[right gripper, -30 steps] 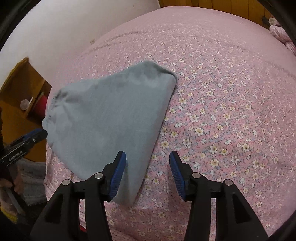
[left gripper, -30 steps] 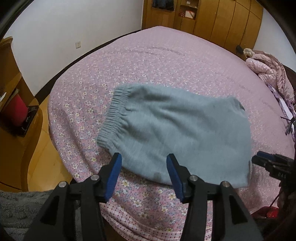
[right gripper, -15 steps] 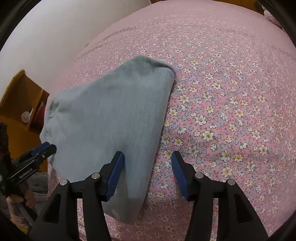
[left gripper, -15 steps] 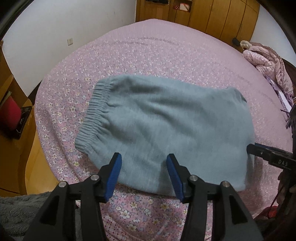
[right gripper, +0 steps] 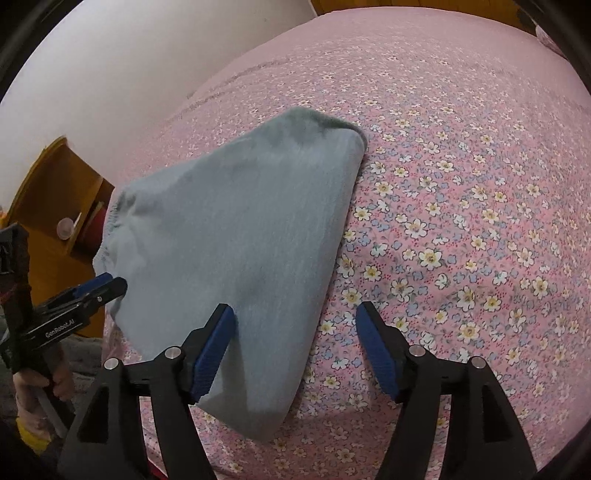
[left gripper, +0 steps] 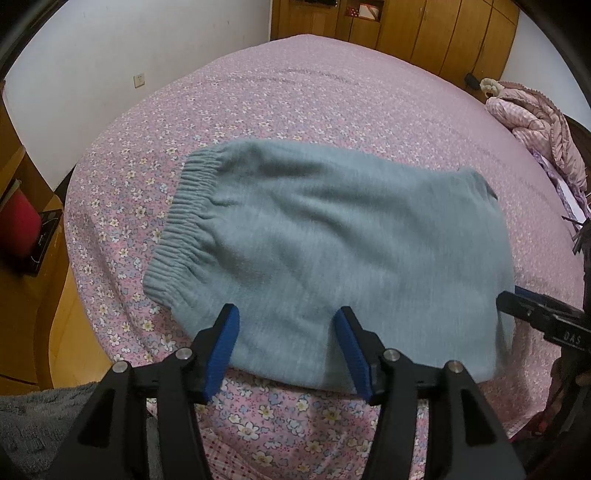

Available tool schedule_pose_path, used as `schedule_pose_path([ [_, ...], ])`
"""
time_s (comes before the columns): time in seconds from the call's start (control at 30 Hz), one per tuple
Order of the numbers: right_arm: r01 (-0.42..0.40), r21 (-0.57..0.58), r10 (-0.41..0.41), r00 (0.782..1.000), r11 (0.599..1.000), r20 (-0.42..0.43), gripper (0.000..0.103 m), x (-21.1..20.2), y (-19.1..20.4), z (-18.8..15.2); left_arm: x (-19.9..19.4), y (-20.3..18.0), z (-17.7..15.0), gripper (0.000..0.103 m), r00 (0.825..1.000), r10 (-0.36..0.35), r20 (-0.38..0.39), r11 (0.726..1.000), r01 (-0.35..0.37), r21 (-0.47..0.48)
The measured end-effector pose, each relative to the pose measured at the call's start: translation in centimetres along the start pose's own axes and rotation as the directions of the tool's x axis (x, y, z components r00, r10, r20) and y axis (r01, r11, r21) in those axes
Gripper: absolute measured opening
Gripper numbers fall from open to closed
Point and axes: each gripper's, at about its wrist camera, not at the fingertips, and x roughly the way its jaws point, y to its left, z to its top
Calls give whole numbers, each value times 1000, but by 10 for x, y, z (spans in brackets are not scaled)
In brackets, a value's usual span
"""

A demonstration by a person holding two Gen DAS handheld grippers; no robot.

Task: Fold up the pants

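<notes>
The folded grey-blue pants (left gripper: 332, 251) lie flat on the pink flowered bed, elastic waistband (left gripper: 181, 229) at the left. They also show in the right wrist view (right gripper: 236, 251). My left gripper (left gripper: 286, 332) is open and empty, its blue fingers over the near edge of the pants. My right gripper (right gripper: 295, 328) is open and empty, straddling the pants' near right edge. Each gripper shows in the other view: the right gripper (left gripper: 532, 317) at the pants' right end, the left gripper (right gripper: 96, 291) at the waistband end.
The bed sheet (left gripper: 332, 92) stretches far back. A crumpled pink quilt (left gripper: 535, 118) lies at the far right. Wooden wardrobes (left gripper: 424, 29) stand behind. A wooden nightstand (right gripper: 55, 206) with a red object (left gripper: 18, 225) stands left of the bed.
Both grippers have moved forward and lower over the near edge of the pants. The pants lie as before. Both stay open.
</notes>
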Motion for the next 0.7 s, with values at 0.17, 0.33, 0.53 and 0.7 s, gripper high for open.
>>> schedule_pose_path([
  [0.17,24,-17,-24,1000,1000,-5,63,-2,4,5,1,-2,0,60,1000,1,-1,1000,-1,0],
  [0.33,0,-36,-1,1000,999,-11,40,3,11,7,1,-4,0,61,1000,7,0,1000,-7,7],
  [0.53,-18,-69,20,999,997,29,17,-9,18,11,1,-5,1,62,1000,8,4,1000,-8,2],
  [0.7,-56,-126,64,996,990,57,16,-31,26,17,-12,-16,-1,61,999,-19,44,999,17,38],
])
